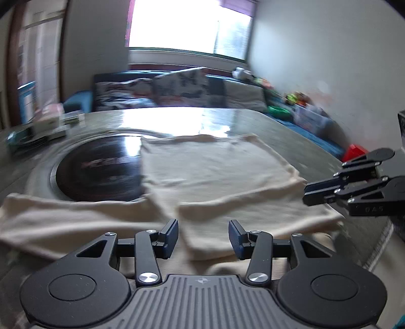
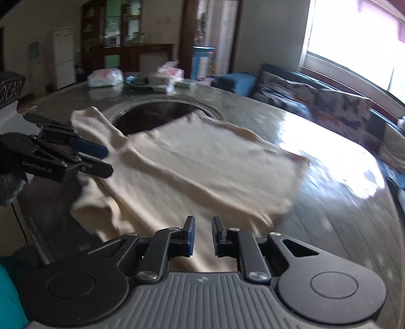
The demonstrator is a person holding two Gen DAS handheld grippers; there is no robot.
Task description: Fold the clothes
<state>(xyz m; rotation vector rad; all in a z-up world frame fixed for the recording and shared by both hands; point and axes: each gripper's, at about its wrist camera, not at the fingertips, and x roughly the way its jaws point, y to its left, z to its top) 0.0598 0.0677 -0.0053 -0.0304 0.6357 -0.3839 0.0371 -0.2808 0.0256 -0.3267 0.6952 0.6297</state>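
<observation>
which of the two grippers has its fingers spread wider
The left gripper: a clear gap shows between its blue-padded fingers over the folded cream cloth garment. The right gripper shows only a narrow slit.

A lived-in home, a combined living and dining room. A round table (image 2: 329,202) with a dark inset centre (image 1: 98,172) fills the middle. At twelve o'clock in the left wrist view a sofa (image 1: 227,93) with patterned cushions (image 1: 179,81) sits under a bright window (image 1: 187,22). The right wrist view shows a wooden cabinet (image 2: 136,55) and a white fridge (image 2: 63,55) at eleven o'clock (both blurred).
</observation>
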